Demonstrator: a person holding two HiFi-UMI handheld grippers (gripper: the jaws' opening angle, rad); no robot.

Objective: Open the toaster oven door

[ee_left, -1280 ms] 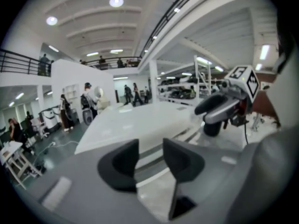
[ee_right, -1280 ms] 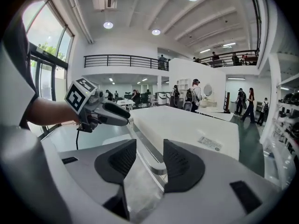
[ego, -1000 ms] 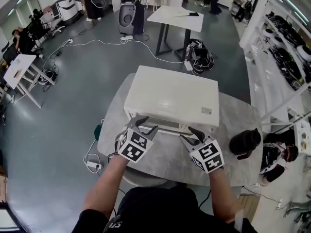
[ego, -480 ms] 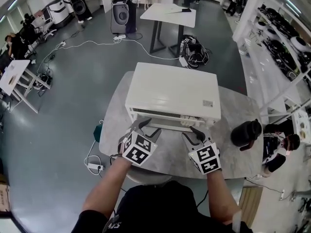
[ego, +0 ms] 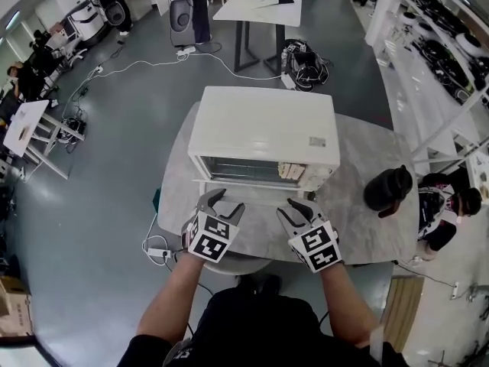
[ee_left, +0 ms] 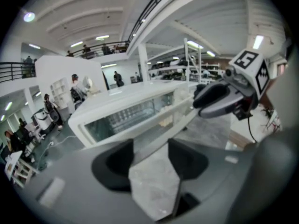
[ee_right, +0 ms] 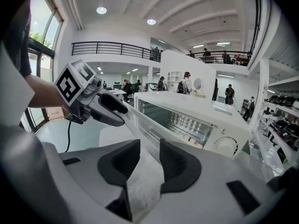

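The white toaster oven stands on a grey marbled table. Its glass door leans out toward me, and the rack shows behind it. My left gripper is at the left part of the door's handle bar. Its jaws have just been opening, and the bar runs into the wide gap with room on both sides. My right gripper is at the handle's right part. Its jaws have just been closing, with the bar at the mouth of the gap. I see no firm press on it.
A black jug-like vessel stands on the table to the right of the oven. The oven's dial is on its right front. Past the table are a white desk, floor cables and a power strip.
Both grippers have drawn back from the oven front toward me and sunk a little. More of the oven's front opening and rack shows now.
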